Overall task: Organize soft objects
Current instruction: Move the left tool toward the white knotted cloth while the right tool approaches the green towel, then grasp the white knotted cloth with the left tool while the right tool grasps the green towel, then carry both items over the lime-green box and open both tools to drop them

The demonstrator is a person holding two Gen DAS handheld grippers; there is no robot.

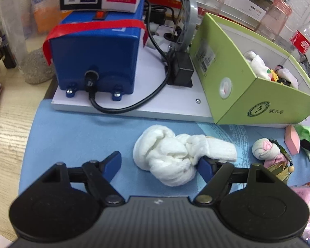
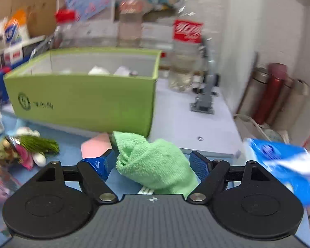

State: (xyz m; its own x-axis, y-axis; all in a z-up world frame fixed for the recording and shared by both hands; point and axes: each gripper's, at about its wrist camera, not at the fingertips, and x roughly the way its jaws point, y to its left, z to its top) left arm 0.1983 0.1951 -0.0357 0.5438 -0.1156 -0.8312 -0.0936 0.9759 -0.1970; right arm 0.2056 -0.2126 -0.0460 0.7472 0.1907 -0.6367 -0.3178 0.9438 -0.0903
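A knotted white towel (image 1: 175,155) lies on the blue mat (image 1: 72,136). My left gripper (image 1: 160,163) is open around it, its right finger (image 1: 204,165) touching the towel's near right side. A green cloth (image 2: 155,163) lies between the open fingers of my right gripper (image 2: 153,162), on the mat in front of the green box (image 2: 82,101). The green box (image 1: 248,95) holds a white soft item (image 1: 258,64) and a small doll. A cloth doll (image 1: 272,155) lies right of the white towel.
A blue machine (image 1: 97,57) with a black cable stands on a white board (image 1: 175,103) behind the mat. A pink block (image 1: 292,140), a tasselled doll (image 2: 29,146), a blue tissue pack (image 2: 283,161), bottles, jars and a grey stand (image 2: 206,88) crowd the area.
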